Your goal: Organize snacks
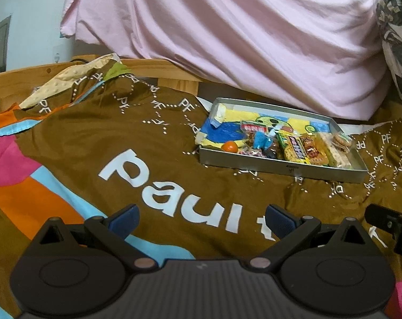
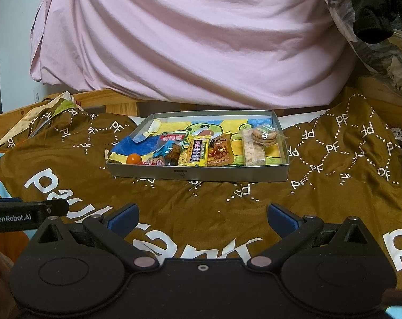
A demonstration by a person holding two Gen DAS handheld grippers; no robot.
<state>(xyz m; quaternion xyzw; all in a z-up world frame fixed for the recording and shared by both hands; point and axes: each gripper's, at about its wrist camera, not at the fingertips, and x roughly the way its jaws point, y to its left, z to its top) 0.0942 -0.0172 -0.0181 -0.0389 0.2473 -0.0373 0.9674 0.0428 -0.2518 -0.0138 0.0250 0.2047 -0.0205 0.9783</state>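
Observation:
A shallow silver tray (image 2: pixel 195 173) lies on a brown printed blanket, ahead of both grippers; in the left wrist view the tray (image 1: pixel 278 167) sits to the right. Inside it lie several snacks in a row: a small orange ball (image 2: pixel 133 158), a yellow packet (image 2: pixel 194 152), an orange-brown packet (image 2: pixel 220 151), a pale cracker pack (image 2: pixel 252 152) and a bag of round biscuits (image 2: pixel 264 135). My left gripper (image 1: pixel 202 219) is open and empty over the blanket. My right gripper (image 2: pixel 201 218) is open and empty, short of the tray's front wall.
A pink sheet (image 2: pixel 190 40) hangs over a mound behind the tray. A wooden bed frame (image 2: pixel 116 101) runs along the back. The blanket (image 2: pixel 334 175) is rumpled at the left rear. The left gripper's body (image 2: pixel 17 214) shows at the right view's left edge.

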